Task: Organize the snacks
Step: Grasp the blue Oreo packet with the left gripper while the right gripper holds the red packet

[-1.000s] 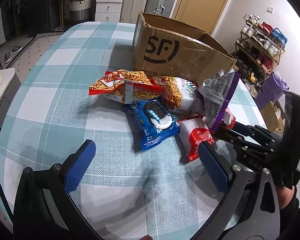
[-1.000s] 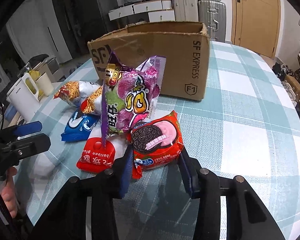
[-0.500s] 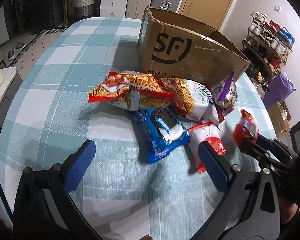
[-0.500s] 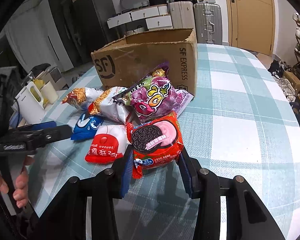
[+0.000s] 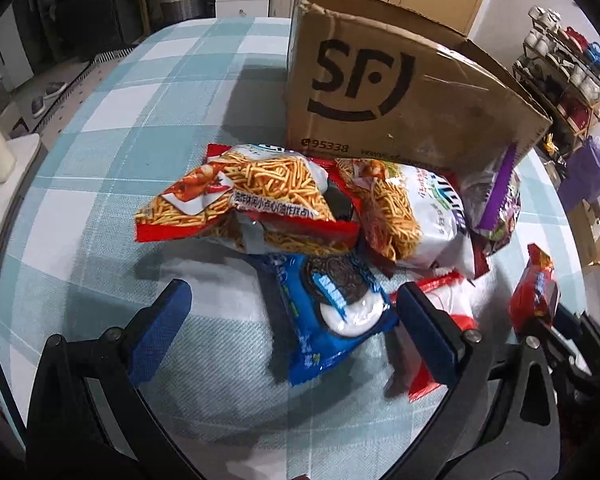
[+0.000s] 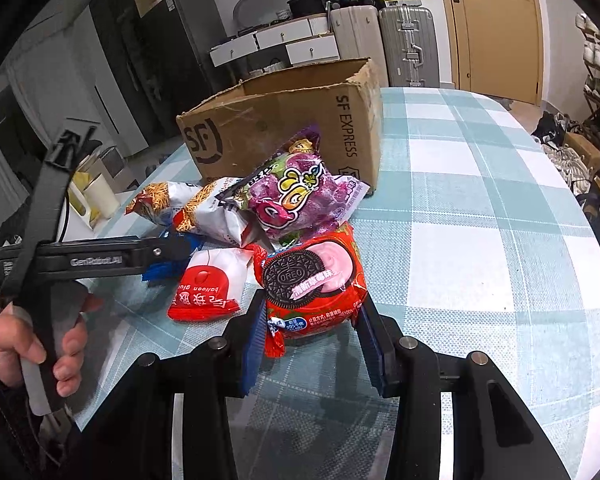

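A pile of snacks lies before the SF cardboard box (image 5: pixel 384 92) on the checked table. My left gripper (image 5: pixel 296 316) is open, its fingers on either side of the blue Oreo pack (image 5: pixel 328 308). Behind it lie two noodle-snack bags (image 5: pixel 256 204), a purple candy bag (image 5: pixel 496 208) and a red-and-white packet (image 5: pixel 448 300). My right gripper (image 6: pixel 312 340) is shut on the red strawberry Oreo pack (image 6: pixel 312 284), held just above the table. The purple candy bag (image 6: pixel 296 196) and the red-and-white packet (image 6: pixel 208 280) lie beyond it. The left gripper (image 6: pixel 168 246) shows at left.
The box (image 6: pixel 296 120) is open at the top and stands at the table's middle. A white kettle and cups (image 6: pixel 96 192) stand off the table's left side. Suitcases and drawers (image 6: pixel 380 40) line the back wall. A shoe rack (image 5: pixel 564 76) stands at right.
The purple candy bag has dropped from upright onto the pile. My left gripper moved forward over the blue Oreo pack. My right gripper drew back a little with the red Oreo pack.
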Motion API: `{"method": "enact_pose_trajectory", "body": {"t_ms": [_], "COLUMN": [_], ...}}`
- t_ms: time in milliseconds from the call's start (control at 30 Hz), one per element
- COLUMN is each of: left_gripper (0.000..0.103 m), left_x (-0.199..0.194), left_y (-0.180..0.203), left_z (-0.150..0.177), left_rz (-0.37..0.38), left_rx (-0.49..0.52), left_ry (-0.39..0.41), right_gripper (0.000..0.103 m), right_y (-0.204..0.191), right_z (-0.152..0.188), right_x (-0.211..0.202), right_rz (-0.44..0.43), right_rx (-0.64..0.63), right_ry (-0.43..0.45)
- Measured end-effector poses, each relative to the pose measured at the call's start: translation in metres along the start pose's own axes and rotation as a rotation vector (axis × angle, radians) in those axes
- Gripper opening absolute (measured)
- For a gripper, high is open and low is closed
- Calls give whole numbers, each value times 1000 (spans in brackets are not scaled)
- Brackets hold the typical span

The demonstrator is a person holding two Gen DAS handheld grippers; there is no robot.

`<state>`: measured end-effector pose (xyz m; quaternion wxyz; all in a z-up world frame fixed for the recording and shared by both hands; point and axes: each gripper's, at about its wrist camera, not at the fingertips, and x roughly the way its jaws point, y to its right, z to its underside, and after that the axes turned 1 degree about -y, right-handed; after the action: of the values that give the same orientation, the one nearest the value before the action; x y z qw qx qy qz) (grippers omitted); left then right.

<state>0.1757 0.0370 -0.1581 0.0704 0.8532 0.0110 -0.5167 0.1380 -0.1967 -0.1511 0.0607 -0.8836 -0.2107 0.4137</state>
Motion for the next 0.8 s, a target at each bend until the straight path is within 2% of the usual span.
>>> {"method": "enact_pose_trajectory", "body": {"t_ms": [333,400,433,500,533,667,800], "left_gripper": [100,94,88,63,42,41,41], "left_x": [11,10,9,5,2,-5,-9], "left_y": [-6,-7,-7,-7,-8,-20,-25], "left_z": [-4,-2,-1,0,1,5,11], "left_rz": [-1,-1,-7,-1,21,113,113], "left_rx": [-20,-18,-9,19,31,35,42], "left_ry": [-4,-3,-1,8,13,2,6], "right_gripper": [42,42,42,42,42,42,42], "right_y": [5,5,5,5,5,3,-1], "right_z": [1,1,1,1,1,1,0], "right_x": [3,3,3,2,2,1,-1], "right_rz": [-12,-12,-11,-12,-11,-11,-11], "right_rx": [15,15,16,17,17,17,10], "right_ry": [-5,-6,-5,-4,-3,1,6]}}
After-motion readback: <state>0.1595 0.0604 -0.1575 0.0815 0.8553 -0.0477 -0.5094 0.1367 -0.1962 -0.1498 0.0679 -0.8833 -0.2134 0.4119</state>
